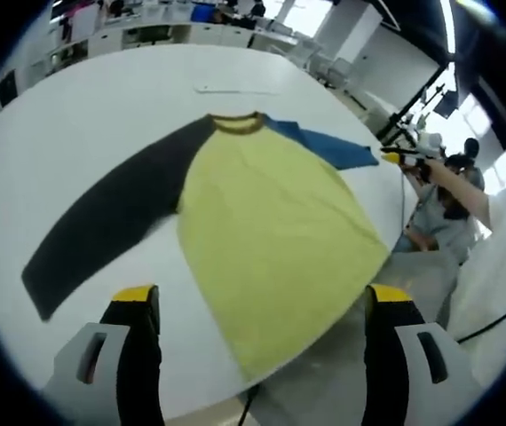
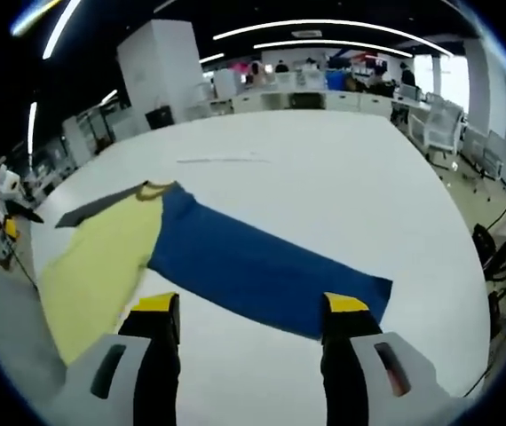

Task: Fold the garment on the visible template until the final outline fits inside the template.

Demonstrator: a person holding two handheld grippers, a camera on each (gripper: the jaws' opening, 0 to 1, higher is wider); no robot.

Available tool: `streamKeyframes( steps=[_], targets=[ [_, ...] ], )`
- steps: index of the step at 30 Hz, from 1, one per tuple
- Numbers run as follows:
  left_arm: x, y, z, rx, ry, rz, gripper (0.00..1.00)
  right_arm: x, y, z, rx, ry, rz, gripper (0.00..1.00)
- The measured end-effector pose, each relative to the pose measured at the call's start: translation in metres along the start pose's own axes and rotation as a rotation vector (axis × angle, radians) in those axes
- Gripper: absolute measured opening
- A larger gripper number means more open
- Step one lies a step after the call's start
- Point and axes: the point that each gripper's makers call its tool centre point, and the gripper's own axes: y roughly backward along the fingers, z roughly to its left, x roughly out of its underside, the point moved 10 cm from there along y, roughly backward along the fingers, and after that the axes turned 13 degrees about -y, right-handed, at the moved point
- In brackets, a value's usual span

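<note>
On one white table [image 1: 75,115], one garment [image 1: 271,222].

Yellow-bodied garment [image 1: 271,240] with black and blue sleeves spread flat, unfolded, on white table [image 1: 102,115].

White table [image 1: 84,115], one shirt [image 1: 271,222] on it.

I see the shirt lying flat with both sleeves spread: yellow body, dark sleeve [image 1: 111,222] to one side, blue sleeve [image 2: 262,266] to the other. Its hem reaches the table's near edge. A thin pale strip [image 2: 222,161] lies beyond the collar.
</note>
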Motion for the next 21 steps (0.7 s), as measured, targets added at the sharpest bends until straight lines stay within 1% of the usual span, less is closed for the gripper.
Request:
streamKeyframes(
  steps=[4, 7, 10, 14, 16, 21],
  targets=[
    [-0.002, -0.004, 0.001, 0.003, 0.000, 0.007, 0.92, -0.002, -0.004, -0.016, 0.026, -0.014, 0.000, 0.60],
    [-0.001, -0.007, 0.001, 0.000, -0.005, 0.021, 0.92, -0.004, -0.007, -0.033, 0.049, -0.017, 0.006, 0.55],
    [0.000, -0.008, 0.002, 0.001, 0.005, 0.027, 0.92, -0.006, -0.009, -0.047, 0.079, -0.026, 0.023, 0.54],
    [0.001, -0.010, 0.003, 0.002, 0.006, 0.036, 0.92, -0.010, -0.011, -0.064, 0.117, -0.024, 0.028, 0.50],
    [0.001, -0.011, 0.004, 0.001, 0.010, 0.038, 0.92, -0.011, -0.012, -0.070, 0.131, -0.030, 0.034, 0.50],
    [0.002, -0.013, 0.006, -0.002, 0.016, 0.050, 0.92, -0.014, -0.018, -0.085, 0.165, -0.041, 0.044, 0.45]
  ],
)
